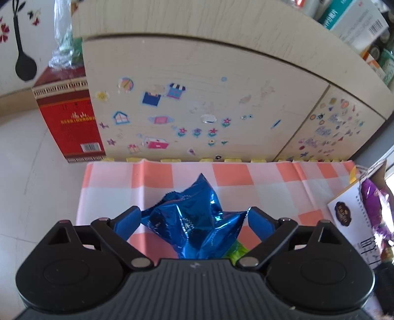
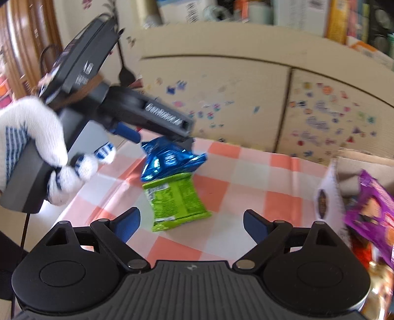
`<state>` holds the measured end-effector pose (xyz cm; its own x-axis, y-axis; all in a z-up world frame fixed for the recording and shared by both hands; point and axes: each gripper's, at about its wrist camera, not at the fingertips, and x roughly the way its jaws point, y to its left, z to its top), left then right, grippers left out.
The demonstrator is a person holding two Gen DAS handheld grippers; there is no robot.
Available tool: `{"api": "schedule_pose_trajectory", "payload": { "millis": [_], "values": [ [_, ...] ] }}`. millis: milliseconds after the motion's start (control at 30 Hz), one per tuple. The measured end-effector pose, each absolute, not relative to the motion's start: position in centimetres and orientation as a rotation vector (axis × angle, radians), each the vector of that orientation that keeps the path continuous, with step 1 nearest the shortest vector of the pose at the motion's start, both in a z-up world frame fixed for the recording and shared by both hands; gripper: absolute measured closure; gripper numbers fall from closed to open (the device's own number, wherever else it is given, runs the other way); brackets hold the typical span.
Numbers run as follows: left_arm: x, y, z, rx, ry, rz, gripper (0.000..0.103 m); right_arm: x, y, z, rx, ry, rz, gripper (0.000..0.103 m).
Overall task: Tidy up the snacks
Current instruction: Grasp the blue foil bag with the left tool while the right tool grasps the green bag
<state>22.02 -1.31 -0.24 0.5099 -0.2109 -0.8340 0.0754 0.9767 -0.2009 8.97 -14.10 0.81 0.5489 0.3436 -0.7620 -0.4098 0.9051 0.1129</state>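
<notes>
Left wrist view: the left gripper (image 1: pixel 194 219) spans the crumpled blue snack bag (image 1: pixel 192 221) over the checked surface (image 1: pixel 270 192); squeeze mid-bag, not foil corners. Right wrist view: the right gripper (image 2: pixel 192 222) gapes wide and empty near the green packet (image 2: pixel 176 201), likely next for the box (image 2: pixel 330 187)

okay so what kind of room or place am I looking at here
Probably a lived-in home room, perhaps a family's: a cabinet covered in children's stickers, a pink checked cloth spread with snack packets, and shelves crowded with boxes.
</notes>
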Motion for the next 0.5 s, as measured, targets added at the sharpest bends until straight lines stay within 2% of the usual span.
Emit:
{"api": "schedule_pose_trajectory", "payload": {
  "millis": [500],
  "values": [
    [23.1,-1.8,-2.0,-0.177,1.087,-0.139,0.008,11.4,-11.1,-2.5,-0.207,0.865,0.513,0.009]
  ]
}}
